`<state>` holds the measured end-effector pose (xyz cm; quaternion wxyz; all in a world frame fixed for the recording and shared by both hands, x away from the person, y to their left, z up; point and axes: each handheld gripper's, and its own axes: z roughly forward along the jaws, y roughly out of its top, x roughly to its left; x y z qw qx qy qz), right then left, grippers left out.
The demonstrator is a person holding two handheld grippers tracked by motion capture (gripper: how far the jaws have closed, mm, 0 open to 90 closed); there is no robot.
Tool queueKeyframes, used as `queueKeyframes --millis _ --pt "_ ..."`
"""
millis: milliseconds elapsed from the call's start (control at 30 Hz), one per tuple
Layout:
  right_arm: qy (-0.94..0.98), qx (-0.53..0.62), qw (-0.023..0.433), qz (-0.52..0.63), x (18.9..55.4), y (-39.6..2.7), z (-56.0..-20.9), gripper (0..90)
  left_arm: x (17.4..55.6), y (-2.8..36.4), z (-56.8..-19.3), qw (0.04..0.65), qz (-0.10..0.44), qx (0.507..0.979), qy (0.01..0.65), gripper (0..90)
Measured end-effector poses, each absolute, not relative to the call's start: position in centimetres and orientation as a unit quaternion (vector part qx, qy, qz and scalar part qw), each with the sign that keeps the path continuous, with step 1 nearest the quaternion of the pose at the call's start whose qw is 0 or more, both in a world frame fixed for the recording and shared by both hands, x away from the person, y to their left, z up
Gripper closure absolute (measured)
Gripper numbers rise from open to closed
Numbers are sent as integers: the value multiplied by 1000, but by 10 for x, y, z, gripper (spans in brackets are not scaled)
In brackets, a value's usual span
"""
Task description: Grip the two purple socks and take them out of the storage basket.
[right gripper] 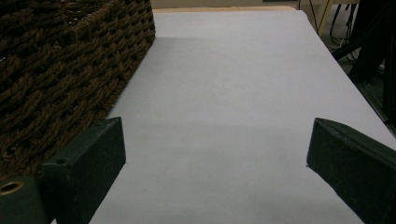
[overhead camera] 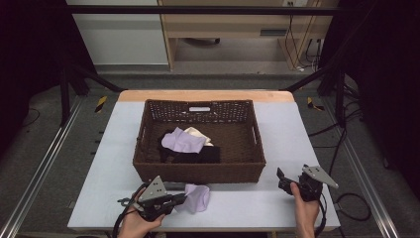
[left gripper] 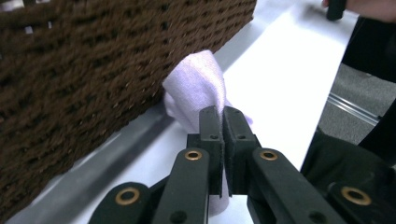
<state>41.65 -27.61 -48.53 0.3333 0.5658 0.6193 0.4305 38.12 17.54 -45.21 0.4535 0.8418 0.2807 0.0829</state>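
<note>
left gripper (overhead camera: 174, 197): jaws pinched tight on a lilac cloth (overhead camera: 197, 197) lying on the table (overhead camera: 257, 203) just in front of the wicker basket (overhead camera: 198, 171) | right gripper (overhead camera: 282, 179): jaws spread wide, nothing between them (off the basket's right corner) | basket: more cloths piled inside (overhead camera: 184, 140)

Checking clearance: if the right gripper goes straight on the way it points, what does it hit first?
Probably nothing: ahead of the open right gripper lies bare white table to its far edge. The wicker basket sits just left of that line; clearance is uncertain.
</note>
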Motion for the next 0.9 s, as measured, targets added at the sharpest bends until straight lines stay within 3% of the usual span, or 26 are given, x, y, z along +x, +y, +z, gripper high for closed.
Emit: queueKeyframes --millis 333,900 --pt "620 564 333 432 416 -276 -485 50 381 180 -448 456 105 833 295 615" --pt "619 565 332 432 417 -276 -485 50 387 199 -375 529 171 781 284 517"
